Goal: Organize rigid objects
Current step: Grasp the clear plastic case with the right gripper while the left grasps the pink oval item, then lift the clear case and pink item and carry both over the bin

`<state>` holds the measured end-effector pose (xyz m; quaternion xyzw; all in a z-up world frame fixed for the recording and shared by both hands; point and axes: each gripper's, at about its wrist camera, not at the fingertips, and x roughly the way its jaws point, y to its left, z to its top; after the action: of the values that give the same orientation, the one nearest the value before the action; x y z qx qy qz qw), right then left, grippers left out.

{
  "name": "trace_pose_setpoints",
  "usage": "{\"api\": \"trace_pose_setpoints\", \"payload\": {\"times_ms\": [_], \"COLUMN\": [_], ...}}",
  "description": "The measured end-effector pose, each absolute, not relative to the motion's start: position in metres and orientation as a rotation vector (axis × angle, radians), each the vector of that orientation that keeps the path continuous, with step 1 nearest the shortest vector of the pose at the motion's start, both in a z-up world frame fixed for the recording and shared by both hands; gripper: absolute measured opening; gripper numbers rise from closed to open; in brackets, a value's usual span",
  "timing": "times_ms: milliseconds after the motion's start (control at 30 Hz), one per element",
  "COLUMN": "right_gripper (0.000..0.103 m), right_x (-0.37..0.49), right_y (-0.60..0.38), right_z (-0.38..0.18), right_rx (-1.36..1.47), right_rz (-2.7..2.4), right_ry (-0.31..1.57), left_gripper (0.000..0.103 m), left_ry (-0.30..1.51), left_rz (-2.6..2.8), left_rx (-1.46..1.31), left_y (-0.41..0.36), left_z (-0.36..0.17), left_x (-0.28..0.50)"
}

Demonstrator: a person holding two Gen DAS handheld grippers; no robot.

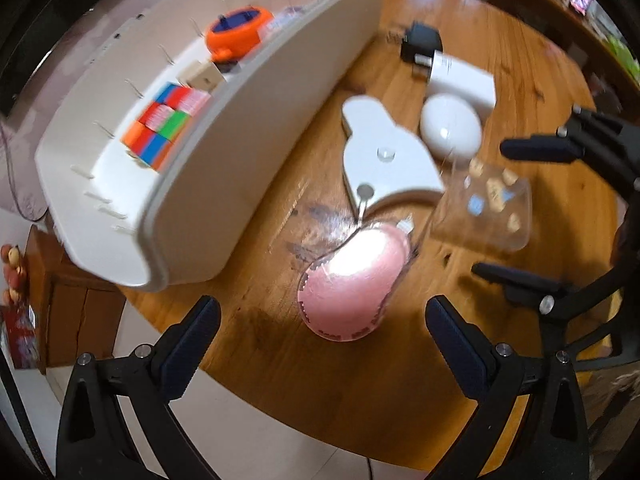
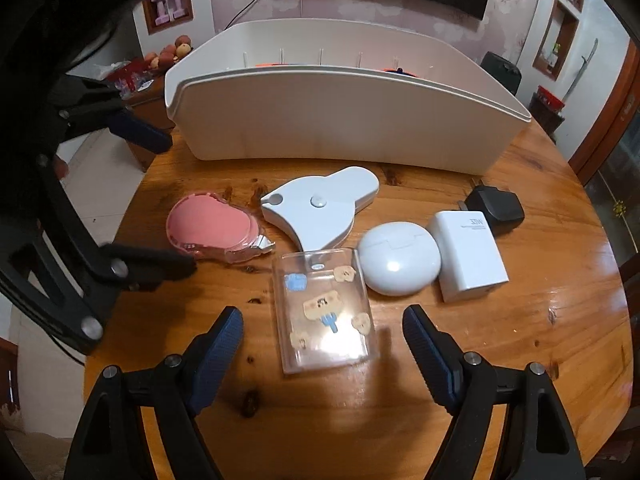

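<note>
A pink heart-shaped tape dispenser [image 1: 352, 280] lies on the round wooden table [image 1: 260, 360], just beyond my left gripper [image 1: 322, 308]. That gripper points steeply down at it, open, with its pads clear of it. A clear plastic box with cartoon stickers [image 2: 324, 312] lies between the fingers of my right gripper [image 2: 323, 314], which is open with a gap on each side. Each gripper shows in the other's view: the right gripper [image 1: 492, 208] astride the clear box [image 1: 484, 208], the left gripper [image 2: 178, 202] over the pink dispenser [image 2: 212, 228].
A long white bin [image 2: 340, 128] stands at the back and holds a colourful cube [image 1: 164, 128], a wooden block [image 1: 200, 74] and an orange round item [image 1: 236, 32]. On the table lie a white flat gadget [image 2: 320, 208], a white oval case [image 2: 396, 258], a white charger [image 2: 468, 252] and a black plug [image 2: 496, 206].
</note>
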<state>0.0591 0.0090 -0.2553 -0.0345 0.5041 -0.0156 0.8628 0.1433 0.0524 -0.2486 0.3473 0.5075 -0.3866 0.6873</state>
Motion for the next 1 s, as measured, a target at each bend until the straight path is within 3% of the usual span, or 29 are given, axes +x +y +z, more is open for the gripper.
{"api": "trace_pose_setpoints", "payload": {"times_ms": [167,300,400,467,533,667,733,1000], "right_gripper": [0.061,0.053,0.053,0.053,0.053,0.053,0.053,0.052], "right_x": [0.062,0.056,0.052,0.050,0.048,0.042,0.039,0.028], "right_y": [0.004,0.001,0.000,0.001,-0.001,-0.001,-0.001,-0.004], "right_z": [-0.267,-0.267,-0.267,-0.267,-0.267,-0.266,-0.265,-0.249], "right_rx": [-0.038,-0.002,0.010,0.025,0.041,0.075,0.085,0.088], "right_rz": [-0.042,-0.043,-0.041,-0.042,-0.047,-0.049,-0.050,-0.068], "right_ry": [1.093,1.082,1.081,1.080,1.079,1.083,1.085,1.047], "left_gripper": [0.101,0.102,0.100,0.093,0.077,0.071,0.057,0.055], "left_ry": [1.122,1.107,1.107,1.120,1.141,1.153,1.151,1.193], "left_rz": [-0.890,-0.923,-0.961,-0.997,-1.025,-1.008,-1.006,-0.871], "left_rx": [0.816,0.830,0.830,0.814,0.789,0.782,0.764,0.690], "left_y": [0.047,0.042,0.040,0.040,0.041,0.039,0.041,0.045], "left_z": [-0.260,-0.263,-0.263,-0.262,-0.260,-0.259,-0.258,-0.255], "left_x": [0.142,0.140,0.139,0.139,0.137,0.133,0.129,0.122]}}
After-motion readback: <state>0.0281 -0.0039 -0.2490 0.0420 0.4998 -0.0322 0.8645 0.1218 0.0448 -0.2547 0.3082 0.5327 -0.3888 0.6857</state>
